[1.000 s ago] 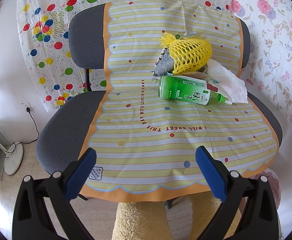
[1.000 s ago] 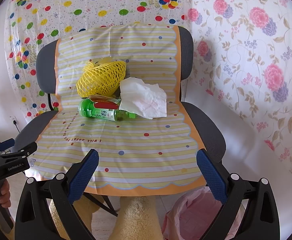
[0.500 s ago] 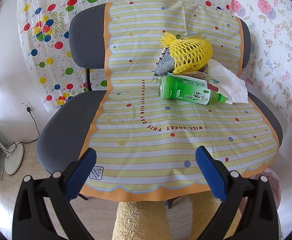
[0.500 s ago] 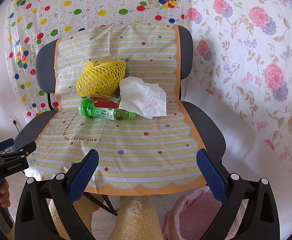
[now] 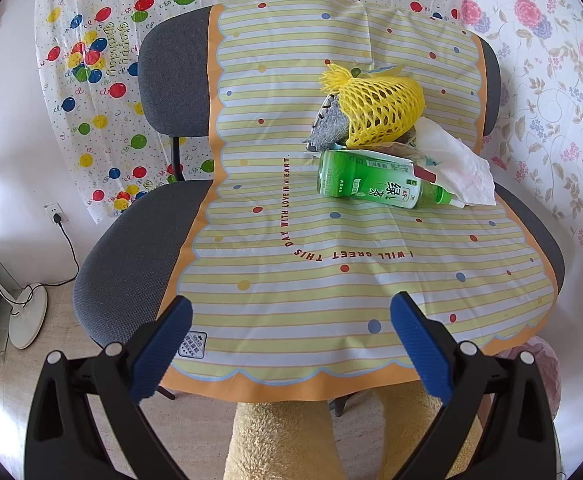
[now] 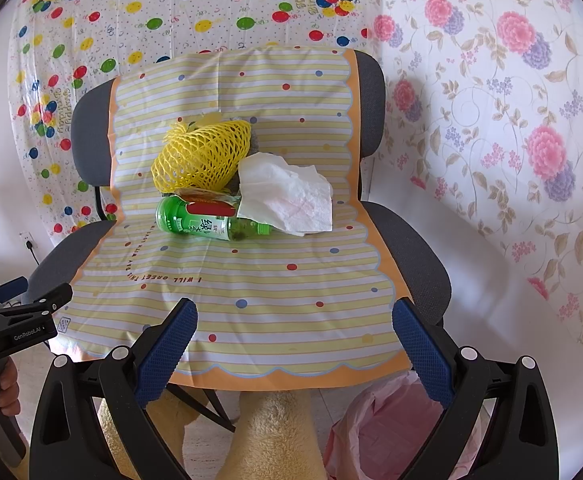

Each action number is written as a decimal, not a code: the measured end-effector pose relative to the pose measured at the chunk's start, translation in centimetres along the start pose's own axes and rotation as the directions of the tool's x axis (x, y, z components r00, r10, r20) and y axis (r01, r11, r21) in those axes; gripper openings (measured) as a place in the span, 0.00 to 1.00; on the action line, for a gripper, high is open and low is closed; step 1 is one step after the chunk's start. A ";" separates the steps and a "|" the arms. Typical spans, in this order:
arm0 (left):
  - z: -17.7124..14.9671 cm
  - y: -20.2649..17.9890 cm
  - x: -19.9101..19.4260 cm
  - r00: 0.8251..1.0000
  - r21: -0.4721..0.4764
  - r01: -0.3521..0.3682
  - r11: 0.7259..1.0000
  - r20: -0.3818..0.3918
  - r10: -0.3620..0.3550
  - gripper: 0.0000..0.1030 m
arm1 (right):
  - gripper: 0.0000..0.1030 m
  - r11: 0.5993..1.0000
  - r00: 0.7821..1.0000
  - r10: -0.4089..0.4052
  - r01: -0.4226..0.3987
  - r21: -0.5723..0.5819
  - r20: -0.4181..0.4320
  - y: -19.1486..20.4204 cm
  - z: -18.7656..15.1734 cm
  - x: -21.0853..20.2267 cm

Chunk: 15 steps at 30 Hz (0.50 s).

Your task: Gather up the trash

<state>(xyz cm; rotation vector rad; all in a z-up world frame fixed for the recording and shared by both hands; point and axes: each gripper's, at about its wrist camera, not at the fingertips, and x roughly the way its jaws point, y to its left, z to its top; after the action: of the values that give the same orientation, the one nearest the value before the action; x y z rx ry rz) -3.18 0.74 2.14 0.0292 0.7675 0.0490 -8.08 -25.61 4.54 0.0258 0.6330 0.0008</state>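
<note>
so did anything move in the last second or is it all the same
Nothing visibly changed. Both tools, left and right, hang open and empty in front of the chair, and the green tea bottle, yellow foam net and crumpled tissue lie in the same pile on the striped cover.

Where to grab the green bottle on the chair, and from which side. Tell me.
Grip the green bottle across its wide labelled body, coming down from above with the right claw, jaws spanning front to back. It lies on its side, length running left to right. Avoid the neck: the white tissue drapes over the cap end, and the yellow foam net crowds the back.
</note>
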 end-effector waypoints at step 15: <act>0.8 0.8 1.7 0.999 -0.029 0.026 0.999 -0.039 -0.027 0.94 | 0.94 0.997 0.997 0.071 -0.071 -0.005 0.036 -0.4 1.3 4.5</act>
<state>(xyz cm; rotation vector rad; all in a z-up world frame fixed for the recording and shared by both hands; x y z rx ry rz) -1.37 1.58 1.59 -0.0091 0.8061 0.0358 -3.68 -25.97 2.86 0.0441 0.5955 0.0697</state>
